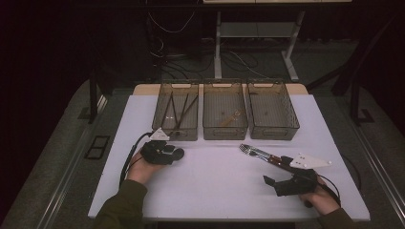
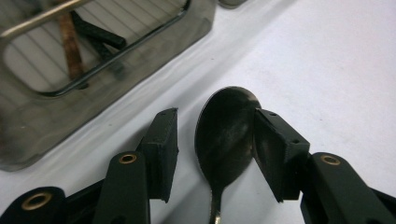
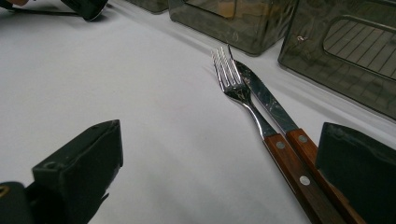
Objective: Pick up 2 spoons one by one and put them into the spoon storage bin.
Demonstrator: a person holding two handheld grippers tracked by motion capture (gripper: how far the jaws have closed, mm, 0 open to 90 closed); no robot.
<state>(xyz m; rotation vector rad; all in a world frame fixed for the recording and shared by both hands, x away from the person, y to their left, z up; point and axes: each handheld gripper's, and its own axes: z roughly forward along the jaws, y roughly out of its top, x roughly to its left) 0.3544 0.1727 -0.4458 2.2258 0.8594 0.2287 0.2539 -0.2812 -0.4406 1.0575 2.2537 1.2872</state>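
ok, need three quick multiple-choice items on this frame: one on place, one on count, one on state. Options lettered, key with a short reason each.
1. Where does the spoon lie?
A. in the middle bin
B. on the white table between the left gripper's jaws
C. beside the fork

2. How many bins stand in the row at the far side of the table?
A. two
B. three
C. four

3. How do the right gripper's jaws stand?
A. open, nothing clamped
B. shut on the fork
C. shut on the knife

Key:
1 B: the left gripper view shows the bowl between the pads of the left gripper, a gap on one side.
2 B: the high view shows the left bin, middle bin and right bin.
3 A: the right gripper has jaws wide apart, with fork and knife lying loose on the table.
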